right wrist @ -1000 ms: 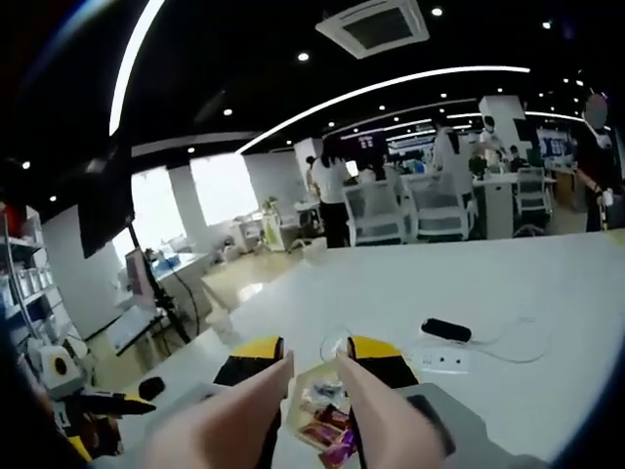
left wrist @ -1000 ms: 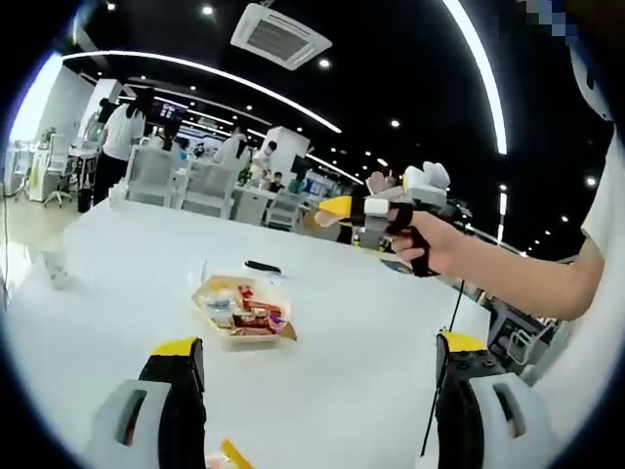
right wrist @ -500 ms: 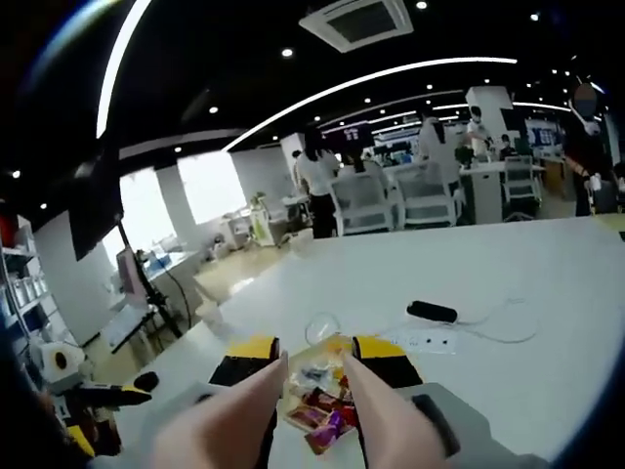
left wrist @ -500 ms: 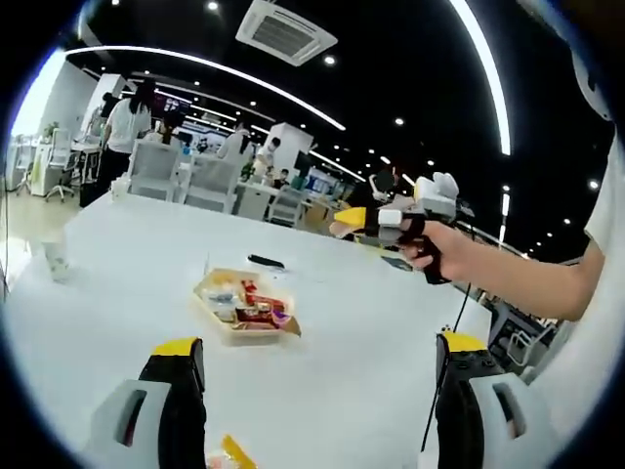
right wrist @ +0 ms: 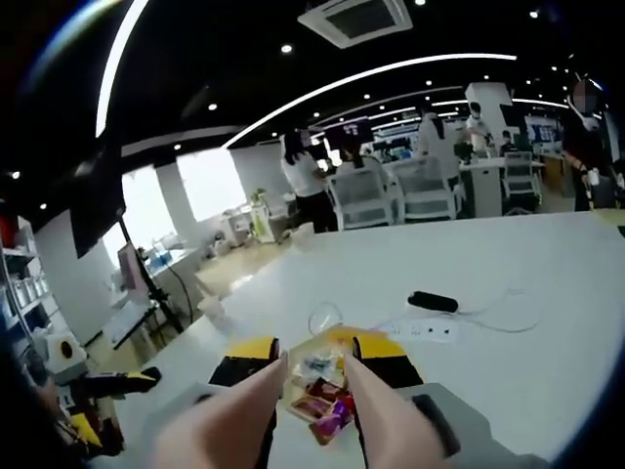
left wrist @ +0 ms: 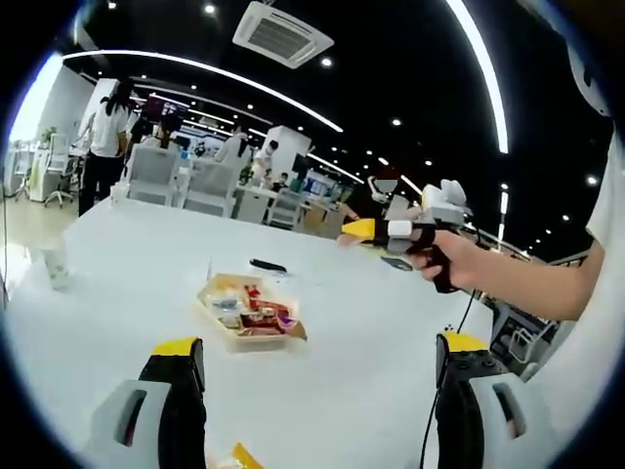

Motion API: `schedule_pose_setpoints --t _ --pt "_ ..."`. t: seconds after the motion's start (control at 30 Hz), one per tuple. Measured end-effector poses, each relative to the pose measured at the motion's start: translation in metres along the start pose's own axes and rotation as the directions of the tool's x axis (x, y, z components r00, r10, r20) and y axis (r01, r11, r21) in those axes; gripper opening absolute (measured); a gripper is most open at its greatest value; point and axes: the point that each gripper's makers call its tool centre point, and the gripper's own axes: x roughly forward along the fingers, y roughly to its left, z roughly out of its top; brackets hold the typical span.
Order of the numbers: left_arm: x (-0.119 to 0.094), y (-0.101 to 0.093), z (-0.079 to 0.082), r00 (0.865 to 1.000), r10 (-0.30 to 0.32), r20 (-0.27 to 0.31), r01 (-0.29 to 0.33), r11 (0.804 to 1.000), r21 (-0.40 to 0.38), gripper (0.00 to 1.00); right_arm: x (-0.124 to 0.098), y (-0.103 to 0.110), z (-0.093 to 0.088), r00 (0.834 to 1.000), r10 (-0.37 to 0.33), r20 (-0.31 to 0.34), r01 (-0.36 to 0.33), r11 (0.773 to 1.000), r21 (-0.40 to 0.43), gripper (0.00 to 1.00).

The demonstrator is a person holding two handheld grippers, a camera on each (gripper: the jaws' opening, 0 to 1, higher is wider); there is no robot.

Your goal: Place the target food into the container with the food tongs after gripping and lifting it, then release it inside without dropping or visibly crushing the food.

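- Left gripper (left wrist: 317, 366), nearest in the left gripper view: yellow-tipped jaws spread wide, gripping nothing, low over the white table (left wrist: 381, 391).
- Right gripper (right wrist: 314, 352), in the right gripper view: clamped, by the look of it, on pale tongs (right wrist: 376, 420), the two arms running forward along the inner faces of the jaws with a gap between the tips.
- Just past those tips, resting on the table: a shallow tray (right wrist: 334, 339) heaped with small wrapped snacks (right wrist: 327, 405) in red, purple and white. Not yet touched by the tongs.
- Likely light and crinkly in shiny, slippery wrappers, with soft or brittle contents; best pinched across the middle of one top packet with gentle pressure, not by a loose wrapper end.
- Near the tray on the far side: a clear cup (right wrist: 324, 318), possibly the container, though hard to say.
- Farther back: a white power strip (right wrist: 425, 330), a small black device (right wrist: 432, 301), then office chairs and standing people.
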Motion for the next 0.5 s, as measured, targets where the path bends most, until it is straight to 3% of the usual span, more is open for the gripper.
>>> schedule_pose_setpoints --t 0.07,0.1,0.3,0.5 --pt "0.000 0.000 0.001 1.000 -0.003 0.002 0.003 1.000 0.004 0.99 0.001 0.003 -0.002 1.000 0.009 0.001 -0.009 1.000 -0.010 0.29" --pt "0.001 0.000 0.001 1.000 -0.006 0.001 0.006 1.000 0.003 0.99 0.002 0.009 0.002 0.998 0.049 0.028 -0.048 0.998 -0.045 0.29" --pt "0.002 -0.001 -0.005 1.000 -0.022 -0.017 0.022 1.000 0.011 0.99 0.004 0.014 -0.005 0.999 0.040 0.027 -0.039 0.998 -0.049 0.29" --pt "-0.002 -0.001 -0.005 0.999 -0.040 -0.014 0.040 0.999 0.011 0.99 0.005 0.027 -0.022 0.999 0.044 -0.023 -0.045 0.999 -0.031 0.30"
